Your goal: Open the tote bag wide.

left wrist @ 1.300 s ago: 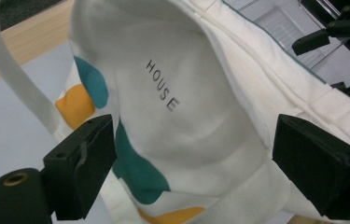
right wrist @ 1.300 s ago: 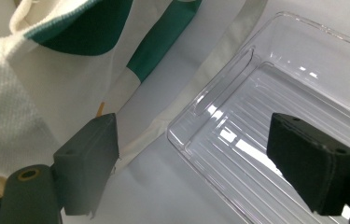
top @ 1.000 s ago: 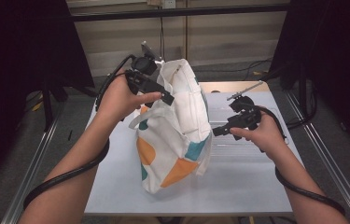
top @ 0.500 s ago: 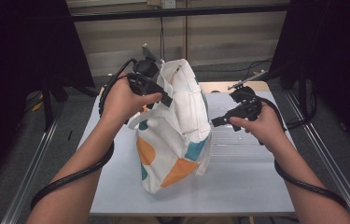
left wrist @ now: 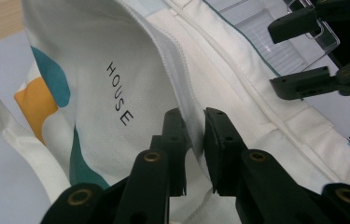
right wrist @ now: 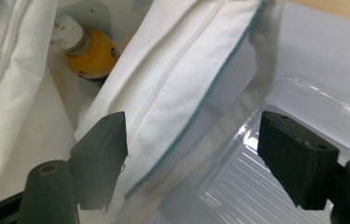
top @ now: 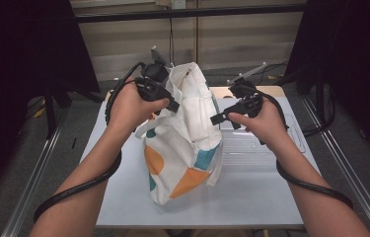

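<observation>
A white tote bag with orange and teal patches stands on the table. My left gripper is at its top left edge. Its jaws have just been closing, and in the left gripper view the pads pinch the bag's zipper rim. At the bag's top right, my right gripper hovers open. Its jaws have just closed a little and the right rim runs between them without being pressed. A bottle of orange liquid with a white cap lies inside the bag.
A clear ribbed plastic tray lies on the pale table just right of the bag, under the right gripper. Black curtains and a metal frame surround the table. Cables trail from both grippers.
The left jaws have closed onto the bag's rim while that hand stayed put. The right hand has risen and moved back along the bag's right side.
</observation>
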Action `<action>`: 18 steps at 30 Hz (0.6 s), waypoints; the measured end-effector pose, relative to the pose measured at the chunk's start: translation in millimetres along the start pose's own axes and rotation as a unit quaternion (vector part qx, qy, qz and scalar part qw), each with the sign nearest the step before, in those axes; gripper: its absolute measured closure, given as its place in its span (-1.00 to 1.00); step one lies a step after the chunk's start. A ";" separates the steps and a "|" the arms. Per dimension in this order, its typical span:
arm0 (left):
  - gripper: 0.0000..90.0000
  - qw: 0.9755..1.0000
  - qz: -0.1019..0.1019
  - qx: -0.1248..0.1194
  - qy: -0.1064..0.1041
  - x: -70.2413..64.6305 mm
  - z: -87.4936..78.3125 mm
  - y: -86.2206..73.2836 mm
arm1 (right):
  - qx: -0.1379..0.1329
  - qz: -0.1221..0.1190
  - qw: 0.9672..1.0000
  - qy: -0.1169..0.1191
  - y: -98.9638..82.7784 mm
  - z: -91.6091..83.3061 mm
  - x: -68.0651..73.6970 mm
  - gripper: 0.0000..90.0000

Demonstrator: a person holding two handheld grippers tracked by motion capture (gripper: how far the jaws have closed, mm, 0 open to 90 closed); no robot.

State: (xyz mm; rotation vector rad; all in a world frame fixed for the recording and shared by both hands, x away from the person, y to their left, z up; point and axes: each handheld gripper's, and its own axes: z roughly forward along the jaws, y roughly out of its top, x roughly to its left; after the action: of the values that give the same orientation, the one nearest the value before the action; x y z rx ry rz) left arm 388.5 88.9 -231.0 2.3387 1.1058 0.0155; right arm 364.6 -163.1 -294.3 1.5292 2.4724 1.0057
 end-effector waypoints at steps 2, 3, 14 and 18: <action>0.83 1.000 -0.002 0.002 0.000 1.4 -0.4 -1.9 | 0.005 0.004 1.000 0.005 2.3 8.1 1.8 -0.41; 0.84 1.000 0.002 0.004 0.000 3.0 -0.8 -3.1 | 0.010 0.015 1.000 0.013 3.7 14.5 2.0 -0.32; 0.94 1.000 -0.023 0.006 0.015 26.1 -11.0 -24.6 | 0.033 0.021 0.999 0.023 3.7 29.6 4.2 0.51; 0.94 0.999 -0.033 0.008 0.022 36.4 -17.2 -33.0 | 0.028 0.021 0.999 0.021 2.1 32.5 1.2 0.68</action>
State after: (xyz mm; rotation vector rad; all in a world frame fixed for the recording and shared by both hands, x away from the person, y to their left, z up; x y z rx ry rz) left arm 385.1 139.9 -240.1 2.3249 1.2084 0.0351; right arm 377.9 -145.5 -318.3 1.5974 2.5272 0.9932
